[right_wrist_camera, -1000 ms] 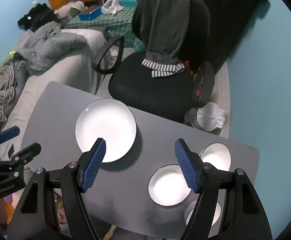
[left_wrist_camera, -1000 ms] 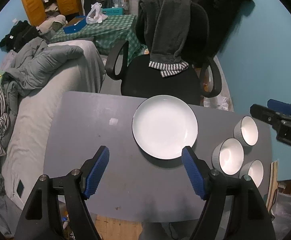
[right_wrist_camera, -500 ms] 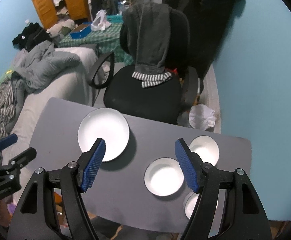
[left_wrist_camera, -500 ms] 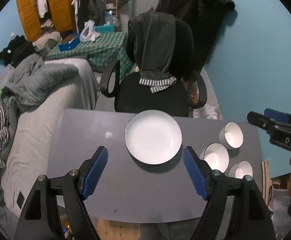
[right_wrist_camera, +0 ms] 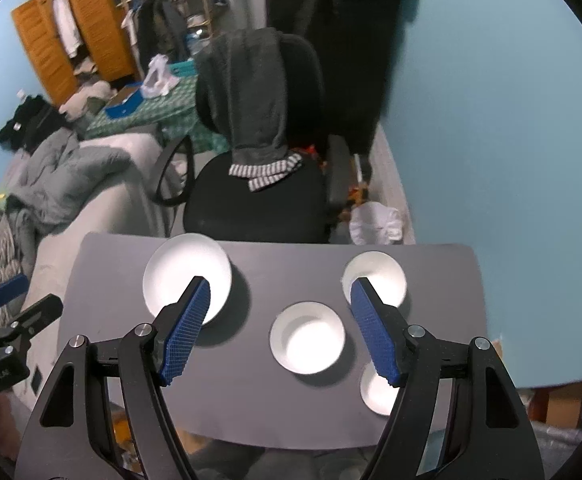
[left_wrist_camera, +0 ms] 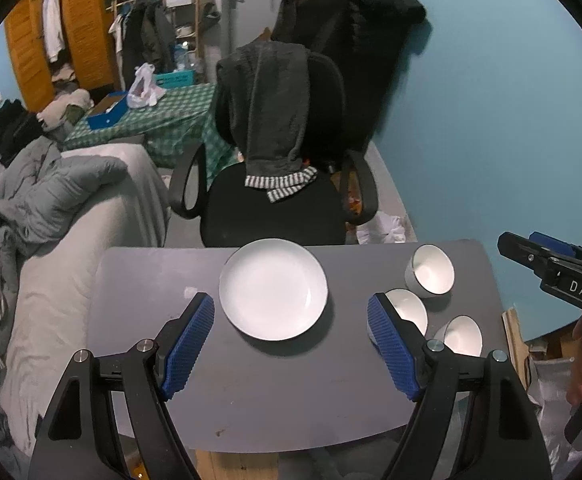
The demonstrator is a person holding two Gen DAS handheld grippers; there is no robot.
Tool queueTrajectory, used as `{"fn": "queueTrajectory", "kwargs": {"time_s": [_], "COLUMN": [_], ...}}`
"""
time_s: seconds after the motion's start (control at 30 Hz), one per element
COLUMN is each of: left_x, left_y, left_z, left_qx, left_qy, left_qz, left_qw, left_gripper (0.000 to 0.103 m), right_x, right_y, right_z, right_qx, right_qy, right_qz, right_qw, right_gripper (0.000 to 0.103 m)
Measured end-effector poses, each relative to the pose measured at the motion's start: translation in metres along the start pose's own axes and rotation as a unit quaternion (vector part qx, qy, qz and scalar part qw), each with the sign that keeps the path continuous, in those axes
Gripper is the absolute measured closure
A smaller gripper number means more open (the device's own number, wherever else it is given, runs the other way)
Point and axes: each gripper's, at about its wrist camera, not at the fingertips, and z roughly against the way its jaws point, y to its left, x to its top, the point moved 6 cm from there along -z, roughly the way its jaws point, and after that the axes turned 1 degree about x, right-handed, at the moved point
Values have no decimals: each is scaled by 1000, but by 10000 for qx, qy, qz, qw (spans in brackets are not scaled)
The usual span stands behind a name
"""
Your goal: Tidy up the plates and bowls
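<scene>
Left gripper (left_wrist_camera: 291, 344), black frame with blue ribbed pads: jaws stand wide apart, nothing between them. Right gripper (right_wrist_camera: 279, 330), same build: jaws likewise apart and empty, their gap unchanged over the last second.

Change noted: both grippers have risen and drawn back from the grey counter (left_wrist_camera: 171, 280), so the whole top now shows in both wrist views, where a second ago the crockery filled more of the frame. No piece has moved.

On the counter, nearest first on the right side: a small white ceramic bowl (right_wrist_camera: 377, 394) at the near edge, partly hidden by the right pad; a second white bowl (right_wrist_camera: 308, 337) just beyond, centred between the right jaws; a third white bowl (right_wrist_camera: 374, 278) towards the far edge. The round white ceramic plate (left_wrist_camera: 273, 289) lies apart to the left, framed between the left jaws.

Beyond: a black office chair (left_wrist_camera: 271, 216) draped with a grey garment.

Judgement: nothing is stacked yet; the pull-back reads as a survey before the first pick.
</scene>
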Motion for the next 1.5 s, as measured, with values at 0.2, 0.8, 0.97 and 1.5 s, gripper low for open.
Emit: {"fn": "queueTrajectory", "kwargs": {"time_s": [0.2, 0.8, 0.97, 1.5], "left_x": [2, 5, 7, 9], "left_y": [-15, -64, -75, -93], "left_z": [3, 2, 1, -7], "left_qx": [-209, -702, -809, -1065], "left_qy": [17, 78, 98, 271], "left_qz": [-203, -923, -1047, -1235], "left_qw": [9996, 9932, 9912, 9862], "left_gripper": [23, 23, 23, 23], "right_x": [-5, -38, -47, -53], "right_y": [-13, -63, -73, -83], "right_z": [19, 48, 56, 60], "right_qx": [-255, -779, -908, -1067], "right_qy": [-136, -162, -153, -99], "right_qz": [-191, -992, -1182, -1409], "right_qw": [9994, 9919, 9887, 9842], "right_gripper": [31, 31, 31, 31]}}
